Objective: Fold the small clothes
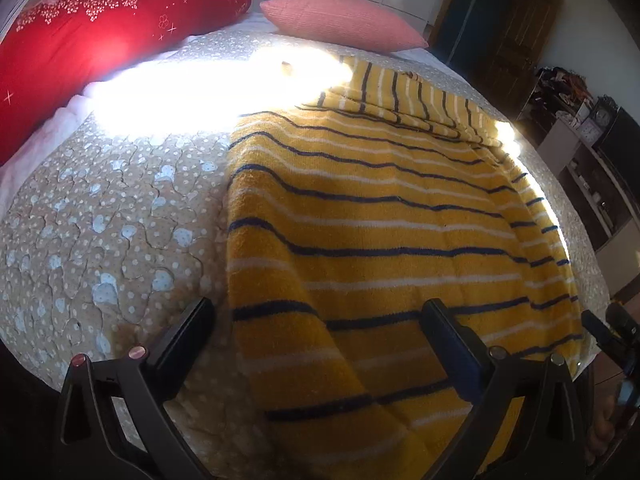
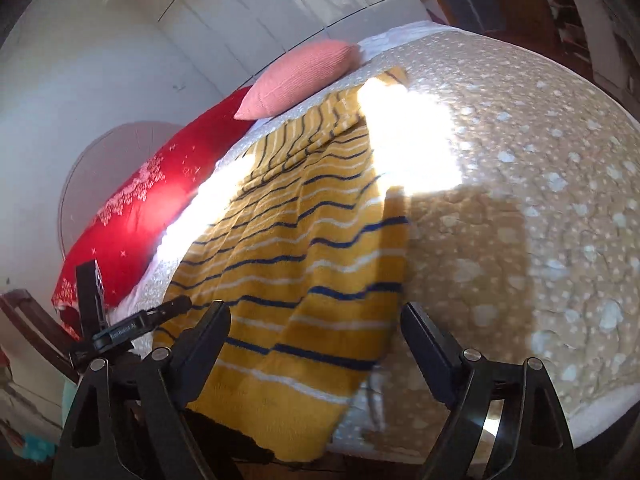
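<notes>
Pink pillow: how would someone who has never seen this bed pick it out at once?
Start from the bed with its tan dotted quilt and look to its head end by the white wall. Two pillows lie there; the pink pillow is the smaller, plain ribbed one, beside the large red pillow with white floral print.

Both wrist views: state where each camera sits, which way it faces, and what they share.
Left wrist: on the left gripper, facing up the bed along the yellow striped garment; own open fingers show.
Right wrist: on the right gripper at the garment's near hem; the left gripper appears at left.
Shared: garment, red pillow, pink pillow.
</notes>
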`<move>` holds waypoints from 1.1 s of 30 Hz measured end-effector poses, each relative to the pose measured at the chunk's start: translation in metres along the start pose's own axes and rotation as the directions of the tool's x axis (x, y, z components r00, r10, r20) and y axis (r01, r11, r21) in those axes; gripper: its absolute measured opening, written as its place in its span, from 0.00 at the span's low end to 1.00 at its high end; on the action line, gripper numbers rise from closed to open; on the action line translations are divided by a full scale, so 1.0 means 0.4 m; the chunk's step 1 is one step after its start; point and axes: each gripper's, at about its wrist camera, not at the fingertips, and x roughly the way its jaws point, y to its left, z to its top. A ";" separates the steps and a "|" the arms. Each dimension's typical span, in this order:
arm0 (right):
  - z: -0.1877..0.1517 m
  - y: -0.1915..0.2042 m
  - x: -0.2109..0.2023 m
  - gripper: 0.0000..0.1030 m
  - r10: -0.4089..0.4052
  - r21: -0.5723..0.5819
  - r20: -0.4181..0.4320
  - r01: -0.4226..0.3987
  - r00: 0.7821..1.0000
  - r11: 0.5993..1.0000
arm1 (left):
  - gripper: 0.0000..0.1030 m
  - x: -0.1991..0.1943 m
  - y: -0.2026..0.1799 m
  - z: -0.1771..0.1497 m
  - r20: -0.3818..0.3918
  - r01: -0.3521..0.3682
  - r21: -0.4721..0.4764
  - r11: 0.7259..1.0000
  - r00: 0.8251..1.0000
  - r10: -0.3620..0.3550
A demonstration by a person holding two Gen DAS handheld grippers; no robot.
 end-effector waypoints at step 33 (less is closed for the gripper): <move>-0.062 0.115 0.092 0.11 0.217 0.009 -0.200 -0.220 0.955 0.976 | 0.08 -0.099 0.072 -0.061 -0.065 0.241 -0.233 0.942 0.963 -0.262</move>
